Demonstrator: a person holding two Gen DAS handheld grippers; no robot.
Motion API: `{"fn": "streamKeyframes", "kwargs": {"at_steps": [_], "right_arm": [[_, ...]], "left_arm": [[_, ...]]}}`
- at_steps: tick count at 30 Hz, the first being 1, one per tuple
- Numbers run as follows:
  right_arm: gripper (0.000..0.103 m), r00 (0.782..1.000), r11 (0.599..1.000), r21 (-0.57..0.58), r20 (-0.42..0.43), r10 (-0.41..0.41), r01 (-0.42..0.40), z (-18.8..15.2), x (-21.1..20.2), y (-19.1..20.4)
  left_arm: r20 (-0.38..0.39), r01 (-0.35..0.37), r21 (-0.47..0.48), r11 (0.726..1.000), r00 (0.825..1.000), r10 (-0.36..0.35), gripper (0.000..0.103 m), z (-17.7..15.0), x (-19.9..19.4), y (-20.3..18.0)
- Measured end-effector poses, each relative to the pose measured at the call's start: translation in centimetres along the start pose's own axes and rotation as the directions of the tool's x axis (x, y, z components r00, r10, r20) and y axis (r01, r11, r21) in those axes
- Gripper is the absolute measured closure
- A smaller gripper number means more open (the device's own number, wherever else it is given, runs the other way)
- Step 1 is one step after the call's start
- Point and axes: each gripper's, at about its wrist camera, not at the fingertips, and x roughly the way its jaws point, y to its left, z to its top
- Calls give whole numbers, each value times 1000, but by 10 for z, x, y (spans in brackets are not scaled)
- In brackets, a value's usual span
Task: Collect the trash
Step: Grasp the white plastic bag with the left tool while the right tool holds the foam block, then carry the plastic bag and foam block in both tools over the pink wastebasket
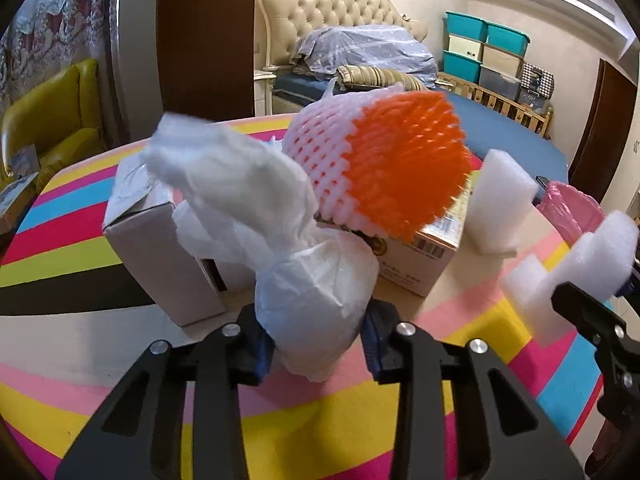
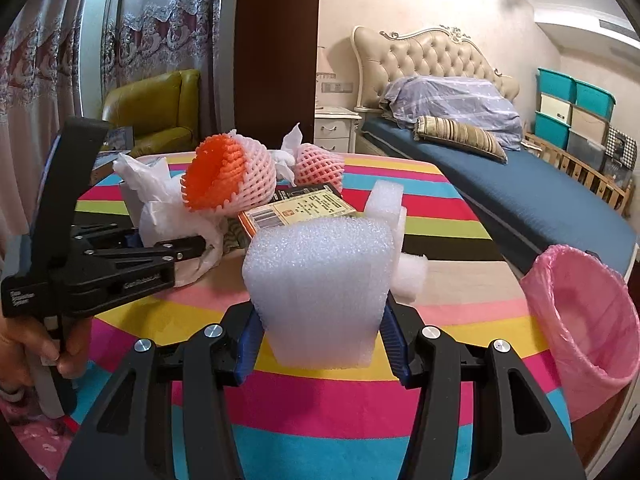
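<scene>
The left hand-held gripper (image 1: 318,344) was clamped on a crumpled white tissue wad (image 1: 316,300), and the right hand-held gripper (image 2: 320,332) was clenched on a white foam block (image 2: 320,276). Further out, foam fruit nets (image 2: 230,178), boxes (image 1: 160,248) and foam scraps (image 1: 500,196) were left on the striped tabletop (image 2: 320,400). The pink-lined bin (image 2: 588,328), at the right edge, appeared empty; collection was judged barely begun.

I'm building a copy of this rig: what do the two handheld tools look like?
Both tools are matte black with angular cut-out arms, silver round bolts and blue ribbed pads. The left tool has a pistol-style handle and small white lettering on its side. No cables or sleeves show.
</scene>
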Motion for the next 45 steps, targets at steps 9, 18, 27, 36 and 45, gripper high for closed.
{"fn": "streamKeyframes", "kwargs": {"at_steps": [9, 18, 27, 36, 45], "right_arm": [[53, 991, 991, -31, 36, -128, 129, -5, -13, -9], [53, 976, 977, -5, 42, -212, 212, -7, -23, -39], [53, 962, 963, -11, 51, -267, 268, -10, -29, -49], [53, 950, 951, -19, 65, -307, 309, -12, -31, -54], [53, 933, 938, 30, 92, -348, 347, -11, -46, -75]], "left_arm": [[60, -17, 28, 999, 998, 15, 69, -16, -24, -4], [114, -14, 60, 998, 994, 7, 69, -25, -48, -14], [171, -16, 111, 994, 985, -3, 69, -26, -69, -26], [208, -6, 147, 989, 978, -25, 69, -21, -82, -37], [229, 49, 198, 979, 969, -95, 69, -14, -91, -54]]}}
